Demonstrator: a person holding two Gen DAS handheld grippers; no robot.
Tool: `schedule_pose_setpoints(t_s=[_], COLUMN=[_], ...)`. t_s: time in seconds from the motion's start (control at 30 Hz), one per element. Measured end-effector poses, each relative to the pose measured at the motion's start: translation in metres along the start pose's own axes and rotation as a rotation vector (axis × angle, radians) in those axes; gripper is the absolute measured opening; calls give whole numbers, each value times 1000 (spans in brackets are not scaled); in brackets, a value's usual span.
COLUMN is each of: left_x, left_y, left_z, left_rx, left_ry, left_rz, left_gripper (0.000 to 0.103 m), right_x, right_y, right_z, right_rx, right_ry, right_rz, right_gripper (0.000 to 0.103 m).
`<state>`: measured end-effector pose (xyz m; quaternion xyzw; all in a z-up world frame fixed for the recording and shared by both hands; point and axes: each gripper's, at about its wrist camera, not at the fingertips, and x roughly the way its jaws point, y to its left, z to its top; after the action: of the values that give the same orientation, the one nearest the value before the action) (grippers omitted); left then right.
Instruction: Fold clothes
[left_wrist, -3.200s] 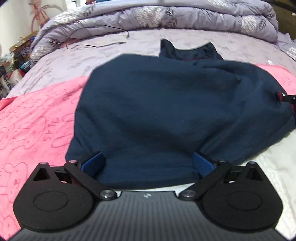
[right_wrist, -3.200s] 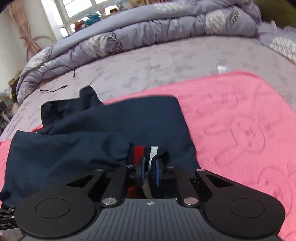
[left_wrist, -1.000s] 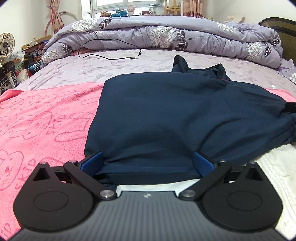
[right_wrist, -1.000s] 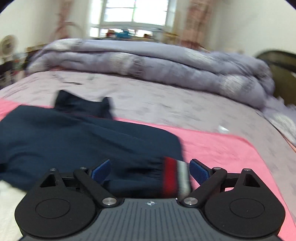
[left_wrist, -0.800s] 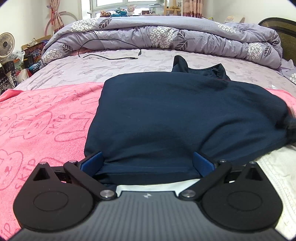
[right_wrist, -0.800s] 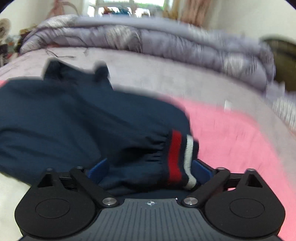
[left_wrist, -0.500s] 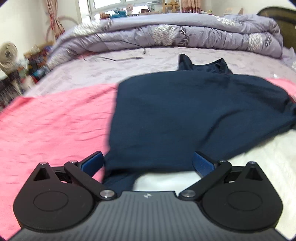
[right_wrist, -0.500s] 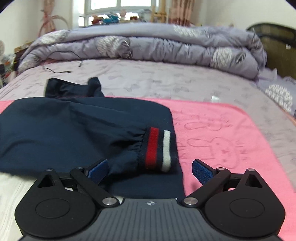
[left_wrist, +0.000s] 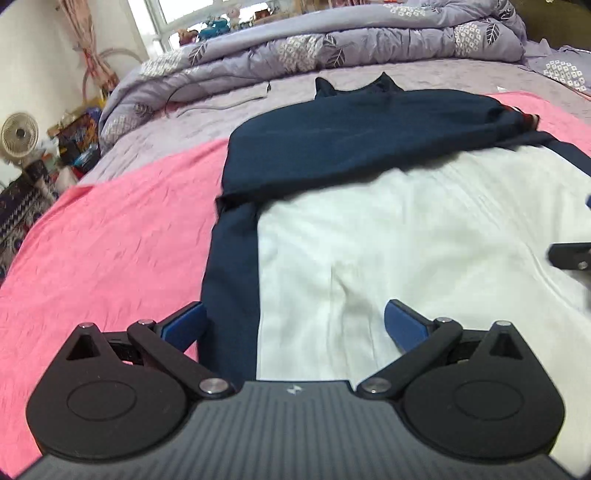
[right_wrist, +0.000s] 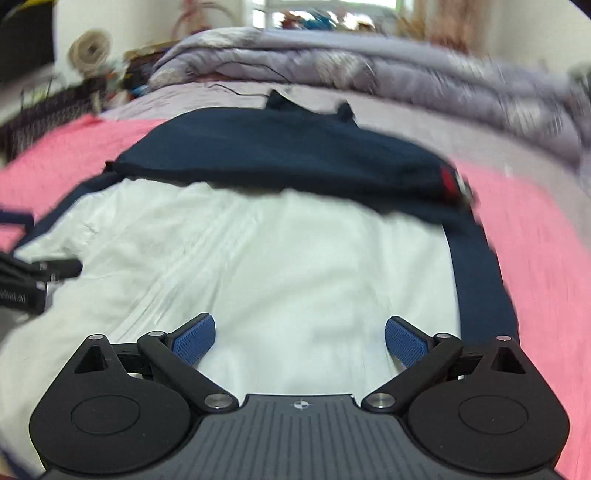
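Nearest, the left gripper (left_wrist: 293, 326) hovers with its jaws wide apart over the jacket's (left_wrist: 369, 229) near end, straddling the seam where the navy edge meets the white lining (left_wrist: 406, 236); the right gripper (right_wrist: 299, 338) hangs likewise, jaws apart and empty, over the lining. The jacket lies flat on the pink towel (left_wrist: 103, 251), its navy sleeves (left_wrist: 351, 133) crossed over the far half. The step now looks like taking the near hem: each gripper should bite through all layers near 1 corner, then both lift together and carry the hem toward the collar (left_wrist: 354, 85) so the fold lands square. The right view, though blurred, shows the red cuff (right_wrist: 448, 177) clearly; the left view shows the fan (left_wrist: 18, 134) and quilt (left_wrist: 332, 48) sharply.
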<state>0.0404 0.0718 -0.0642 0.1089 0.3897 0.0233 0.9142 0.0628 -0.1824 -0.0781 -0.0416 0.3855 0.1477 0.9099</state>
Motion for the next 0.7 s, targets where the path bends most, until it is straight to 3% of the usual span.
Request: schedule_pose_setpoints(t_s=[0.23, 0.4, 0.57, 0.7], left_x=[-52, -108, -129, -117], left_y=[22, 6, -21, -24], left_z=[-36, -61, -101, -111], left_rx=[-66, 106, 311, 302], left_ry=[12, -19, 17, 57], left_rz=[-8, 4, -23, 8], left_gripper=[103, 103, 103, 103], right_x=[-68, -110, -117, -107], right_y=[-25, -17, -4, -5], right_z=[-46, -83, -122, -132], right_rx=[-23, -140, -342, -377], right_ry=[-1, -13, 70, 95], right_rz=[-24, -57, -155, -233], right_gripper=[101, 102, 102, 102])
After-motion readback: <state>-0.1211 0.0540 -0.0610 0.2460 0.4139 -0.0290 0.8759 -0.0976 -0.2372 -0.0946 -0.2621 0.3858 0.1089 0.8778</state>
